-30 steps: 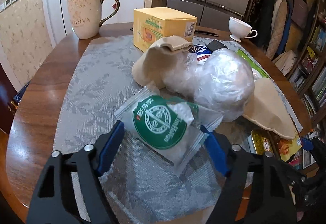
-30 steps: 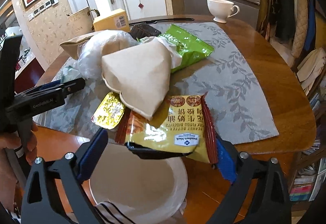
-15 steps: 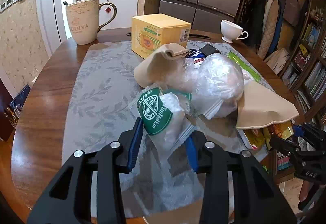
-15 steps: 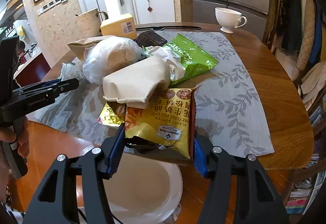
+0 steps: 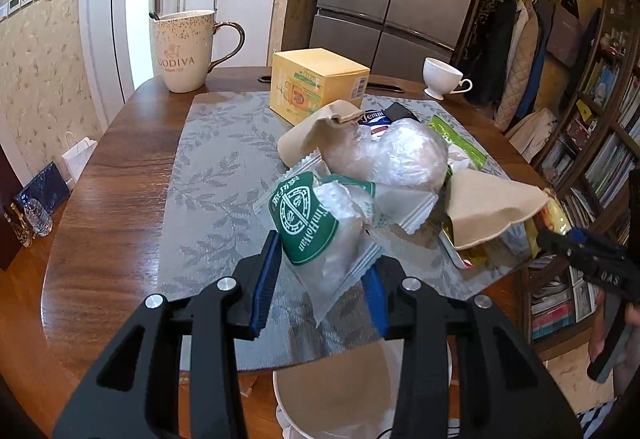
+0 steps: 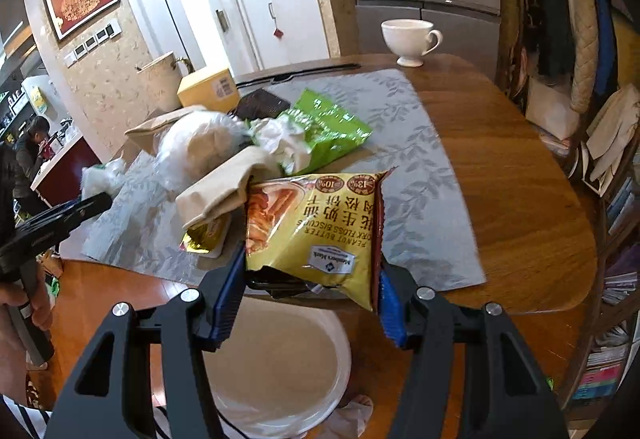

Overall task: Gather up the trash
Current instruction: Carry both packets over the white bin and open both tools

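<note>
Left gripper (image 5: pixel 322 275): clamped on clear wrapper (image 5: pixel 320 235), held above grey placemat (image 5: pixel 216 175); green round label, partly legible "…inHoYan".
Right gripper (image 6: pixel 310 281): clamped on yellow biscuit packet (image 6: pixel 316 227), over table edge above white bin (image 6: pixel 276 363); print "PEANUT BUTTER PORK FLOSS BISCUITS".
Mug (image 5: pixel 182 51): "GODIVA", far left corner.
Yellow box (image 5: pixel 318 85): barcode on side, behind trash pile.

we see the placemat (image 5: pixel 216 175) lying on the tabletop (image 5: pixel 116 175), with the trash pile on its near right part. behind the pile stands the box (image 5: pixel 316 83); the godiva mug (image 5: pixel 182 51) is far left, the teacup (image 5: pixel 442 77) far right. below the tabletop's near edge sits the bin (image 6: pixel 280 363), under the biscuit packet (image 6: pixel 316 231) in the right gripper (image 6: pixel 308 291).
</note>
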Motion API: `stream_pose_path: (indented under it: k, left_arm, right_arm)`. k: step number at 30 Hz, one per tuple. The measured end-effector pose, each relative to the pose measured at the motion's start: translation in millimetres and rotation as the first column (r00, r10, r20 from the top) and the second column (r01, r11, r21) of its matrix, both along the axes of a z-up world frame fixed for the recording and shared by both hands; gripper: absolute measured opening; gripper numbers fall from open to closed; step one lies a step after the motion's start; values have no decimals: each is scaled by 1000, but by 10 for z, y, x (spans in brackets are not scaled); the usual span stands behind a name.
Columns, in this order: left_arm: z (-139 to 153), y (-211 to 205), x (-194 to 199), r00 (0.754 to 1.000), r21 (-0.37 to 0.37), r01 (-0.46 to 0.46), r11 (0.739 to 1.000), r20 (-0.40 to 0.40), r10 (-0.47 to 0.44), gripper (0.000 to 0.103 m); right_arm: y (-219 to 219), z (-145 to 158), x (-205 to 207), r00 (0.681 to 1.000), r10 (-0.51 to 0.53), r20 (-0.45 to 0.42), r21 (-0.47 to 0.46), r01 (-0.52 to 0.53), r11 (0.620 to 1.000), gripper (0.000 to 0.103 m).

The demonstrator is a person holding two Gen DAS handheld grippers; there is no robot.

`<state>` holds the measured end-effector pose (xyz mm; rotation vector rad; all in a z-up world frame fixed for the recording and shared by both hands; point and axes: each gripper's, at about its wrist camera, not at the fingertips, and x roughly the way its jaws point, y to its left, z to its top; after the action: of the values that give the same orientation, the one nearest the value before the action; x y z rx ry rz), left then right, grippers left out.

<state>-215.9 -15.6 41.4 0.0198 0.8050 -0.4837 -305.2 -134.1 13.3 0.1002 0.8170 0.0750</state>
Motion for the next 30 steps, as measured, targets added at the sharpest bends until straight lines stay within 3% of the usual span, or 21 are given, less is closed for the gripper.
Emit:
stream_pose_path:
  k: [7, 13, 21, 25, 30]
  left_arm:
    - [-12, 19, -15, 1000, 3, -13, 1000, -1, 13, 40]
    - [20, 74, -46, 1000, 5, -25, 1000, 8, 25, 40]
    - [20, 19, -75, 1000, 17, -10, 1000, 7, 9, 40]
    - [67, -3, -123, 1000, 12, 5, 1000, 16, -5, 40]
    - [105, -58, -290, 998, 17, 54, 998, 20, -54, 40]
  right_arm:
    - [-119, -76, 67, 999, -49, -18, -54, 48, 997, 56]
    - [-394, -98, 77, 991, -129, -30, -45, 128, 991, 56]
    - [-497, -52, 70, 989, -149, -7, -37, 148, 988, 56]
    - [-450, 114, -21, 995, -94, 31, 26, 93, 995, 56]
    - [-221, 354, -164, 992, 89, 88, 140, -100, 985, 56]
